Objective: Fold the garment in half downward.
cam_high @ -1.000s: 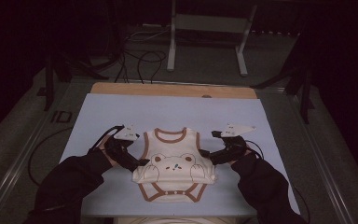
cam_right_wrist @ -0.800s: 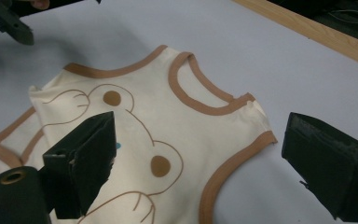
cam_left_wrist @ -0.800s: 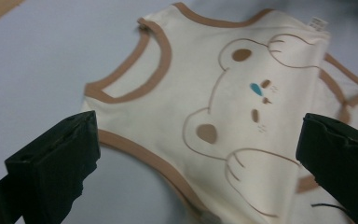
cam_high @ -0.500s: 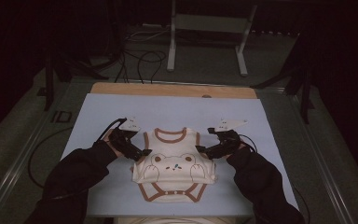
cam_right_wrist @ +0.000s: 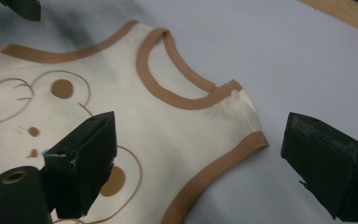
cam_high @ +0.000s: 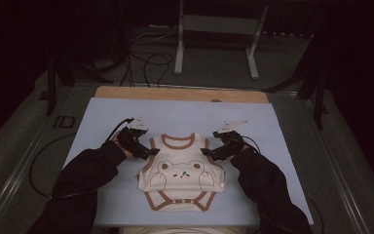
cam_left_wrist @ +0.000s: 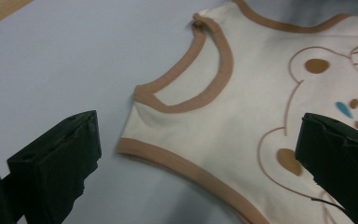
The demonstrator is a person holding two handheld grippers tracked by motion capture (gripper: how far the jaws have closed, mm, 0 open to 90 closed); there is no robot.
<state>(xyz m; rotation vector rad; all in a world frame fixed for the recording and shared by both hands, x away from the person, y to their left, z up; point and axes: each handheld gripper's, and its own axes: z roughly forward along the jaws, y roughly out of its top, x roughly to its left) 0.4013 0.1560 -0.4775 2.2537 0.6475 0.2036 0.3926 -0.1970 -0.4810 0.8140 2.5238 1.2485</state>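
— So where is the baby bodysuit [cam_high: 181, 175] from your claws?

— It lies flat, front up, on the pale blue mat [cam_high: 102, 117] covering the desk, between my two hands. Its long axis runs away from me: neckline at the far end, snap crotch nearest me.

— And the left claw [cam_high: 148, 152]?

— It sits at the bodysuit's left shoulder, jaws spread wide and holding nothing. In the left gripper view the brown-trimmed armhole [cam_left_wrist: 186, 88] and side hem lie between the jaws, one jaw over bare mat, the other over the printed bear.

— The right claw [cam_high: 208, 152]?

— It mirrors that at the right shoulder, also wide open and empty. In the right gripper view the sleeve edge [cam_right_wrist: 242, 116] lies between its jaws.

— Which is nearer?

— Neither, as far as I can judge; each is just beside its own shoulder, so I'd expect both to close inward together.
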